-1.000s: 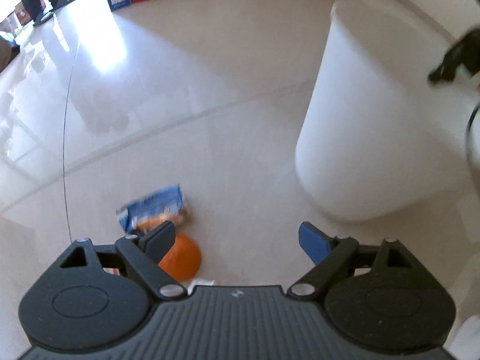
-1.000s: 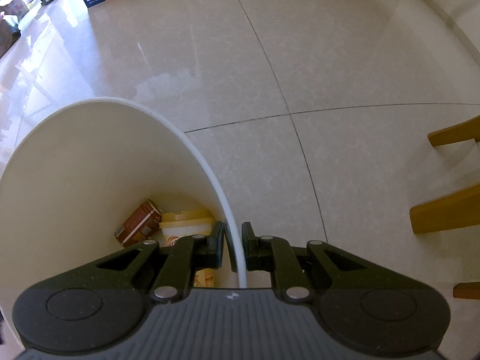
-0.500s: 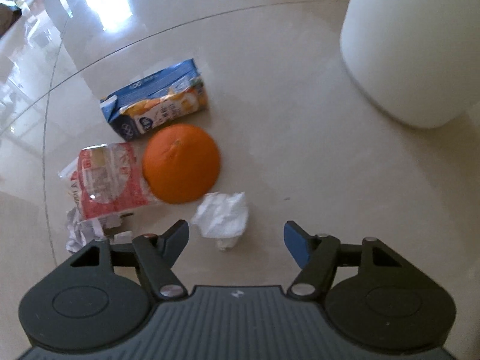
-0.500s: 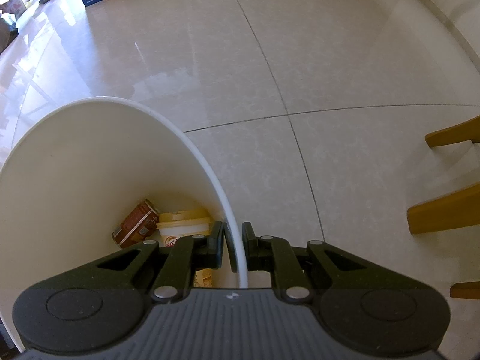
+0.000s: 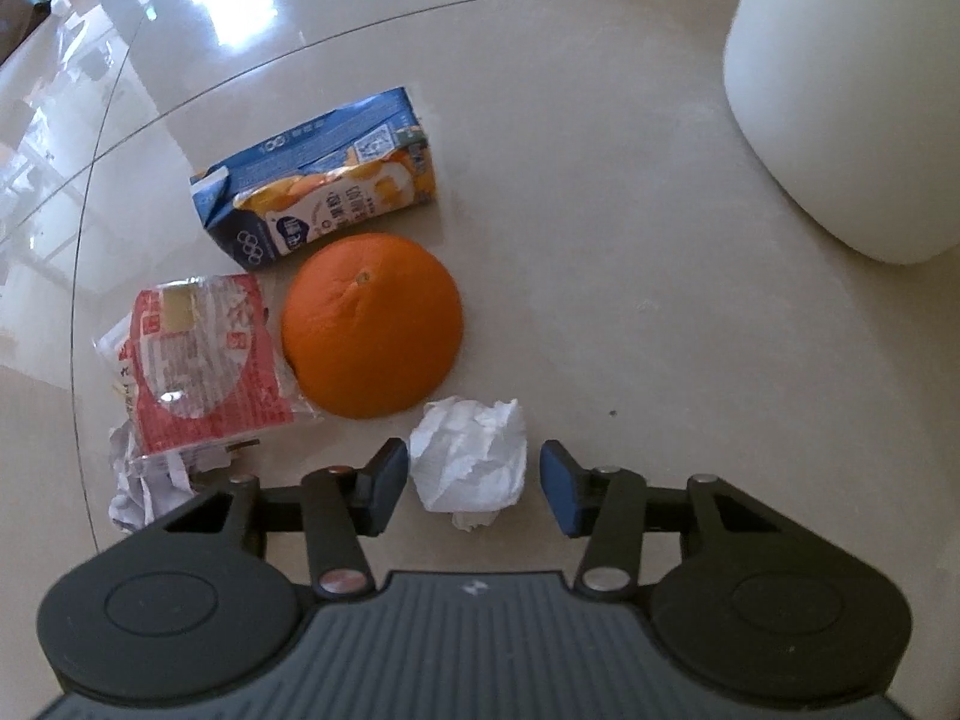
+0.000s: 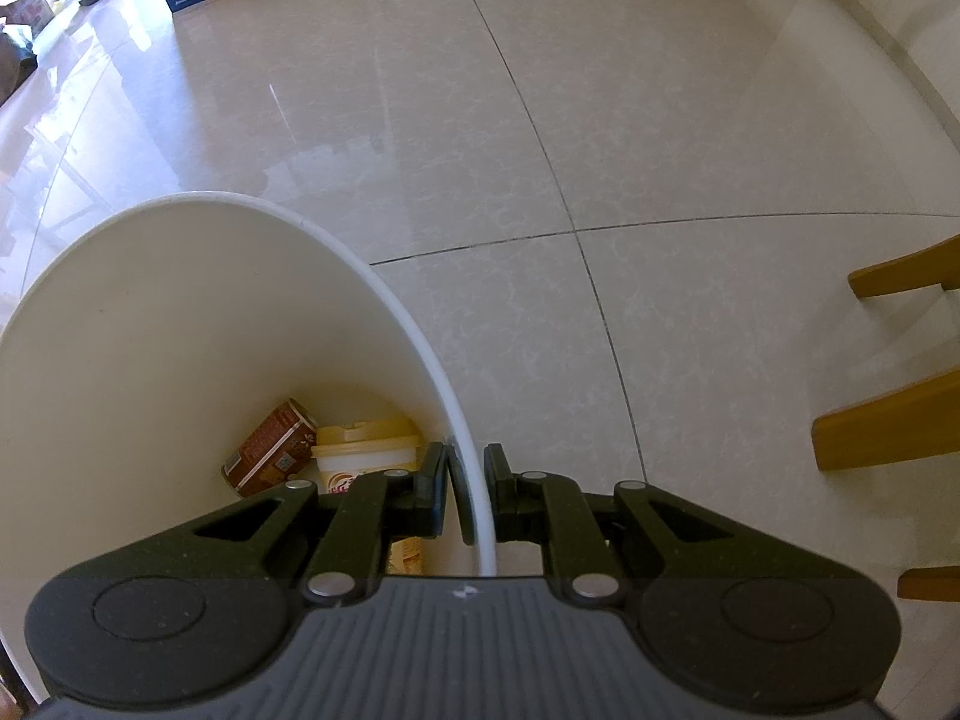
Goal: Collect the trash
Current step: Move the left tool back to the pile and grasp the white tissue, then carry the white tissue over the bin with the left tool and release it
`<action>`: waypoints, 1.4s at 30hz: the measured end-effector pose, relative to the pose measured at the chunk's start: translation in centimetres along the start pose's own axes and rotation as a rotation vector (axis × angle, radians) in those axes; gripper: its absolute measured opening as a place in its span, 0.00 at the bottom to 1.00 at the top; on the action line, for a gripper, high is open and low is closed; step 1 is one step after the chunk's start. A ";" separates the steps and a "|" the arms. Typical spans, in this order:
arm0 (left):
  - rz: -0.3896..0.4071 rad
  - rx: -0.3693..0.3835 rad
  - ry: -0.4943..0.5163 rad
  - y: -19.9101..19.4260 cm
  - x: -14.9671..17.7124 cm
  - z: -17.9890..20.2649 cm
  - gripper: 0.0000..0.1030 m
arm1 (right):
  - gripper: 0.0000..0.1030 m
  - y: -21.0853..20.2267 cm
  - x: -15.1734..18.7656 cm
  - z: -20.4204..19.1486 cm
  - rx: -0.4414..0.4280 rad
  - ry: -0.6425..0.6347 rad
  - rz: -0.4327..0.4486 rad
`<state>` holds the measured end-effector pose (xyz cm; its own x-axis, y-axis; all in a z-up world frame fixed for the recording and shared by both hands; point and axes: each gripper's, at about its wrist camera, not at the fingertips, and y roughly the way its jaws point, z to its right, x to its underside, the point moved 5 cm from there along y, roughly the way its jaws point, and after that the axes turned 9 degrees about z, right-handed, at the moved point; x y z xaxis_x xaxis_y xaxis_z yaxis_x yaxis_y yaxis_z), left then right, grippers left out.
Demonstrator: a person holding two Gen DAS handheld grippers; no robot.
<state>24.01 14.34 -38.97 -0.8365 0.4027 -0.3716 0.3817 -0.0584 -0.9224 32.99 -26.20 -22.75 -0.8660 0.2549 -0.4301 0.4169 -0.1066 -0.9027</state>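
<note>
Two grippers are pointed steeply down at the floor. The left gripper has just been closing around a crumpled tissue, its pads not yet touching. The right gripper is clenched on the white bin's rim. One orange half, one juice carton and one red wrapper lie just beyond the tissue; a second paper wad is partly hidden.

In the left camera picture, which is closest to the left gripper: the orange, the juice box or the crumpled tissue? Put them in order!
1. Crumpled tissue: between the left gripper's fingers, which have just been closing.
2. Orange: just beyond the tissue, slightly left.
3. Juice box: behind the orange, farthest.
</note>
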 end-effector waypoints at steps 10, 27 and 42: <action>-0.020 0.012 -0.079 -1.1 0.0 -0.7 0.30 | 0.15 0.0 0.0 0.0 0.003 0.004 0.000; -0.092 0.095 0.048 -8.2 -6.7 1.4 0.29 | 0.15 0.0 -0.1 0.0 0.007 0.006 0.000; 0.007 0.176 0.236 -20.2 -17.8 6.1 0.29 | 0.15 0.0 0.0 0.4 -0.008 0.026 0.005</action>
<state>28.77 2.74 -14.40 -0.7118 0.6015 -0.3626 0.2962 -0.2109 -0.9315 32.90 -26.56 -22.73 -0.8565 0.2795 -0.4339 0.4234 -0.1001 -0.9004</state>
